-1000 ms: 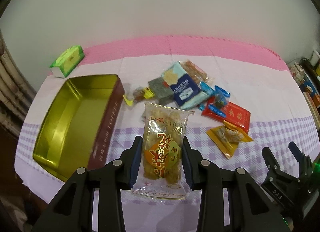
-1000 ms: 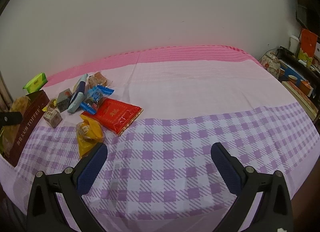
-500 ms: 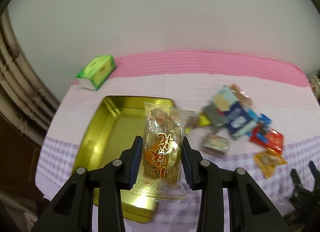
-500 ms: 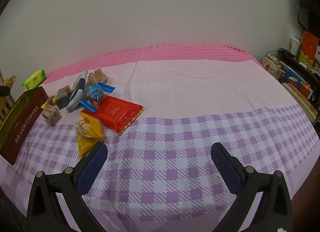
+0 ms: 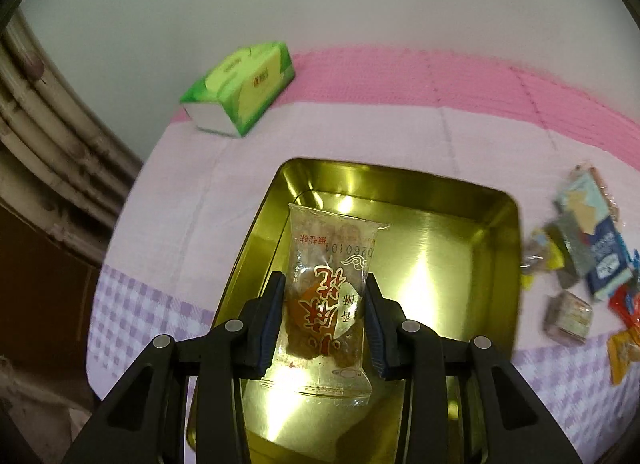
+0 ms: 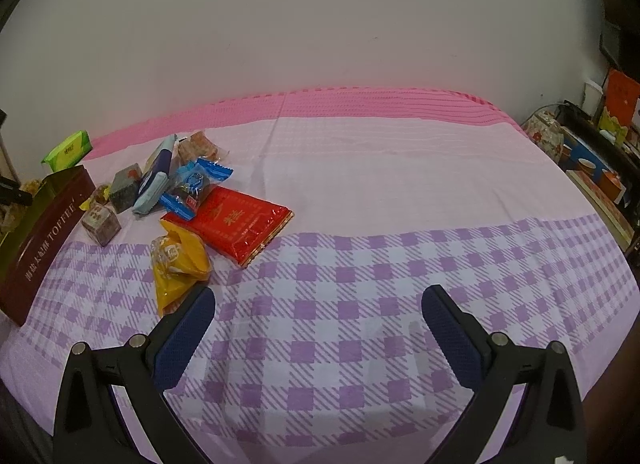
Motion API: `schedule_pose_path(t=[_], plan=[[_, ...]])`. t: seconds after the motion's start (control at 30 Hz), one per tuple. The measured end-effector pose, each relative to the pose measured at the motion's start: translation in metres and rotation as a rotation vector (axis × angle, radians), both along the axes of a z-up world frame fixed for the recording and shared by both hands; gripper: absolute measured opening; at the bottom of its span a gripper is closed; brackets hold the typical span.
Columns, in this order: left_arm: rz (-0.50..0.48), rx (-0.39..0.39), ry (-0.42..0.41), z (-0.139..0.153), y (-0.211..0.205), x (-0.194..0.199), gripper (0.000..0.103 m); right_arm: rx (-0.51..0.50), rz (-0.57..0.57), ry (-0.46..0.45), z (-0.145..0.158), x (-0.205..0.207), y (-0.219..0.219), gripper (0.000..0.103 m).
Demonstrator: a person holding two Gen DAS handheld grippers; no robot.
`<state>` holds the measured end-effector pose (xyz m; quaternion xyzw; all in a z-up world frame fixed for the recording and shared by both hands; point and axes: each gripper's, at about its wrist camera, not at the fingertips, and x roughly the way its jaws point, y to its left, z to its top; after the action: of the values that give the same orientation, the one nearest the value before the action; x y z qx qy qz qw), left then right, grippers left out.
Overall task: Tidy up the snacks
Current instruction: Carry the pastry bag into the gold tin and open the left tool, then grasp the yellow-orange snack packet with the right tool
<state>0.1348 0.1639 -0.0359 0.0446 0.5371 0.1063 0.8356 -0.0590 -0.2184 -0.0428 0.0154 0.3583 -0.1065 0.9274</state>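
Note:
My left gripper (image 5: 325, 316) is shut on a clear snack packet (image 5: 328, 296) with red and orange print, holding it above the open gold tin (image 5: 452, 264). The tin's inside shows nothing but reflections. In the right wrist view the tin (image 6: 40, 232) stands at the far left, brown-sided with "TOFFEE" lettering. Beside it lies a pile of snacks: a red packet (image 6: 232, 224), a yellow packet (image 6: 178, 264), blue candies (image 6: 196, 184) and small cubes (image 6: 100, 220). My right gripper (image 6: 318, 324) is open and empty over the checked cloth, right of the pile.
A green tissue pack (image 5: 240, 88) lies behind the tin near the wall. The snack pile (image 5: 580, 256) sits right of the tin. The table's left edge (image 5: 100, 304) drops off near pipes. Shelves with clutter (image 6: 600, 160) stand at far right.
My left gripper has carried the clear packet leftward from over the snack pile to above the gold tin. The right gripper has stayed nearly still and open.

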Motion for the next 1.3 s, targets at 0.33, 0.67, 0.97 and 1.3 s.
schedule_pose_path(t=[0.33,0.67,0.97,1.3], plan=[[0.007,0.006,0.060,-0.026,0.014,0.025,0.042,-0.010,0.016,0.008,0.001,0.003,0.005,0.103],[-0.001,-0.063,0.003,-0.008,0.026,0.013,0.060,-0.002,0.029,-0.005,0.004,0.002,0.008,0.103],[0.028,-0.041,-0.177,0.051,0.007,-0.072,0.072,0.062,0.149,-0.034,0.013,-0.003,0.024,0.103],[0.027,-0.127,-0.214,0.054,-0.003,-0.155,0.075,0.174,0.235,0.060,0.002,0.028,0.049,0.072]])
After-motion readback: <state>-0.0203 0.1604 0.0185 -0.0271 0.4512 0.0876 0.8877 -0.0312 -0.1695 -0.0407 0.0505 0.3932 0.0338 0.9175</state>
